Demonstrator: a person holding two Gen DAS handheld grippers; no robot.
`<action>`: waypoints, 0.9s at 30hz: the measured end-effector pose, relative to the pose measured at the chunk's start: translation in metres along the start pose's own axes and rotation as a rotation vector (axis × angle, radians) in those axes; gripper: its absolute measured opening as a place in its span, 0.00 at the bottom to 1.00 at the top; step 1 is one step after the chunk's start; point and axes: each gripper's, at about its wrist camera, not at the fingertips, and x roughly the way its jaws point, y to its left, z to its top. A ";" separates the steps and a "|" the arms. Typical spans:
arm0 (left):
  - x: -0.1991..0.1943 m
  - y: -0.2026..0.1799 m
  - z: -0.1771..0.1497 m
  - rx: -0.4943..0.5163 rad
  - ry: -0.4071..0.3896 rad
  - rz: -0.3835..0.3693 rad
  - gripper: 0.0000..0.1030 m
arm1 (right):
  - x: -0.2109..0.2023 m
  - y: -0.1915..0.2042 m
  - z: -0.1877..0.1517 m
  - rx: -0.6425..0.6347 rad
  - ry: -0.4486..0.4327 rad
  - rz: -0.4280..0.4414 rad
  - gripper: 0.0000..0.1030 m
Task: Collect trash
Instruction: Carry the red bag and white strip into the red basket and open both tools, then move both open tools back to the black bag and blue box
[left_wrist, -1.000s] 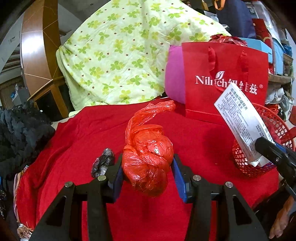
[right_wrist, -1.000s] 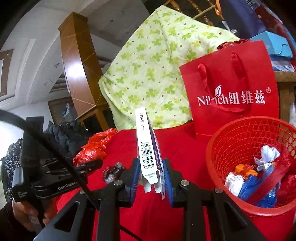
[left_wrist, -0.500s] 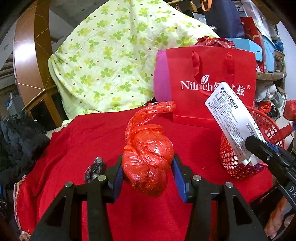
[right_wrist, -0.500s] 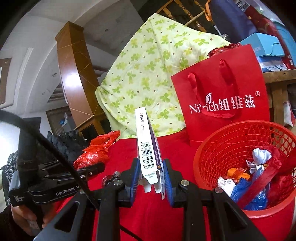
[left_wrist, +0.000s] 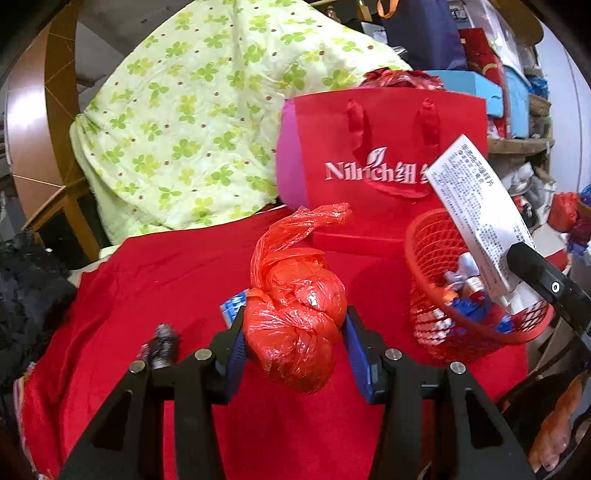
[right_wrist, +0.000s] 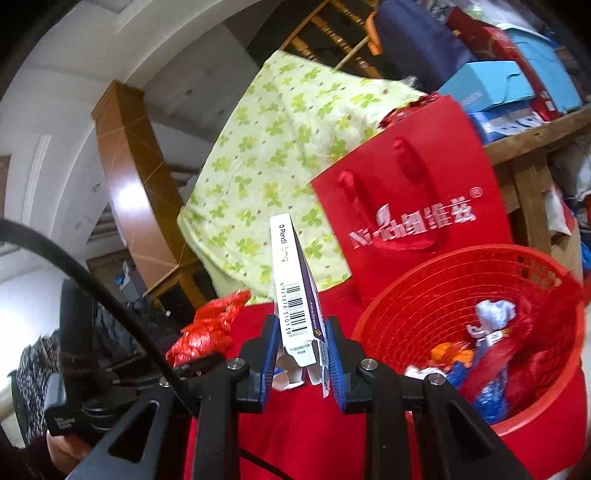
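My left gripper (left_wrist: 293, 345) is shut on a knotted red plastic bag (left_wrist: 293, 310), held above the red cloth. My right gripper (right_wrist: 301, 354) is shut on a flattened white medicine box (right_wrist: 293, 284) with a barcode, standing upright between the blue pads. In the left wrist view that box (left_wrist: 476, 214) hangs over the red mesh basket (left_wrist: 428, 236). The basket (right_wrist: 461, 280) sits at the right of the right wrist view with several wrappers inside. The red bag (right_wrist: 207, 328) and the left gripper's body show at the left there.
A red paper gift bag (left_wrist: 388, 147) stands behind the basket, against a green clover-print quilt (left_wrist: 192, 122). A crumpled dark wrapper (left_wrist: 162, 345) and a blue-and-white scrap (left_wrist: 233, 306) lie on the red cloth (left_wrist: 166, 273). Shelves with boxes (right_wrist: 487, 85) rise at the right.
Both grippers have moved right, toward the basket, which now looks nearer and larger. The medicine box now hangs over the basket's rim. A blue-and-white scrap has come into view behind the left finger.
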 end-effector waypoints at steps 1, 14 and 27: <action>0.000 -0.003 0.003 -0.003 -0.007 -0.026 0.49 | -0.003 -0.003 0.001 0.004 -0.011 -0.017 0.26; 0.019 -0.063 0.044 0.034 -0.060 -0.268 0.50 | -0.022 -0.072 0.026 0.180 -0.076 -0.190 0.27; 0.060 -0.103 0.037 0.044 0.011 -0.355 0.61 | -0.024 -0.119 0.017 0.343 -0.035 -0.241 0.68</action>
